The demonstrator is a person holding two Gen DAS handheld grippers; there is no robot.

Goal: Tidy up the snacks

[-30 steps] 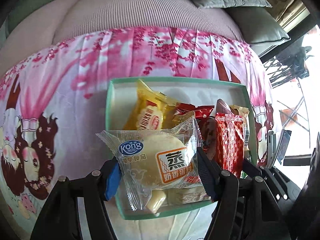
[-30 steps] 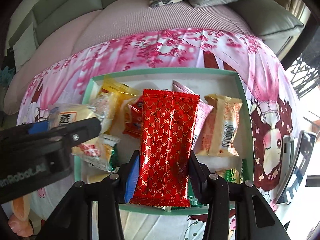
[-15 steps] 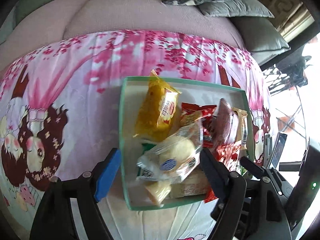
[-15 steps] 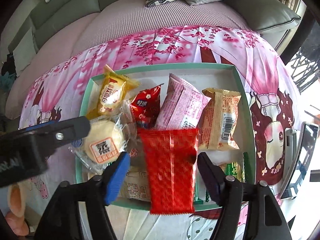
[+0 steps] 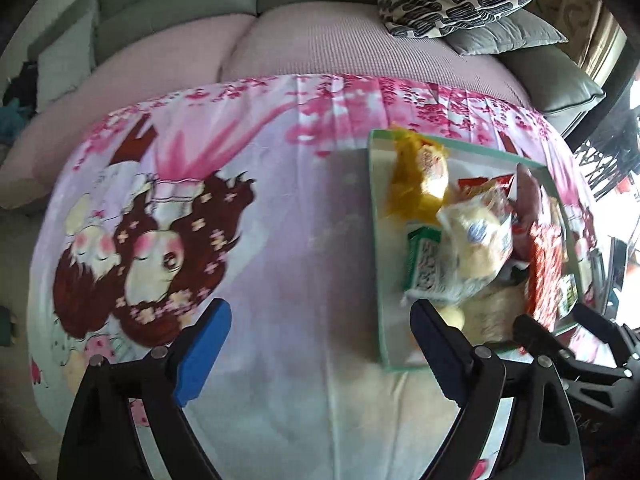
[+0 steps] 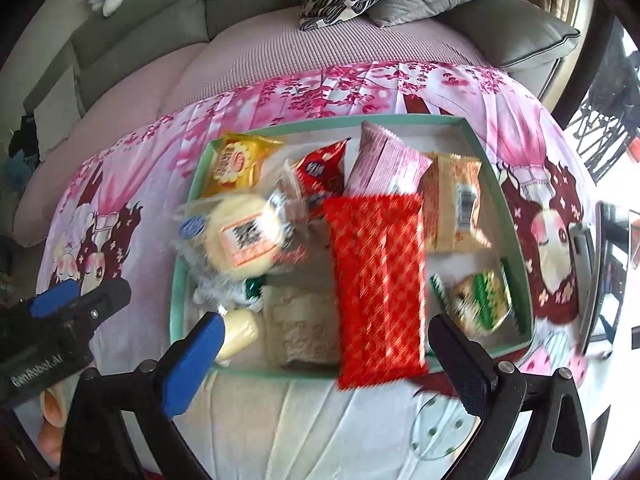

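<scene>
Both your grippers are empty, jaws wide apart. Your left gripper (image 5: 320,344) sits over the pink cartoon cloth (image 5: 260,240), left of the green tray (image 6: 178,280). Your right gripper (image 6: 326,354) hovers at the tray's near edge. Snacks are all in the tray: red patterned packet (image 6: 376,288) lying lengthwise, its near end poking over the rim, clear-wrapped steamed cake (image 6: 240,234) left of it atop other packs, yellow packet (image 6: 236,164) in the far-left corner, pink packet (image 6: 386,164) behind.

Left gripper (image 5: 320,342), jaws spread, hovers beside the snack-filled tray (image 5: 378,280).
</scene>
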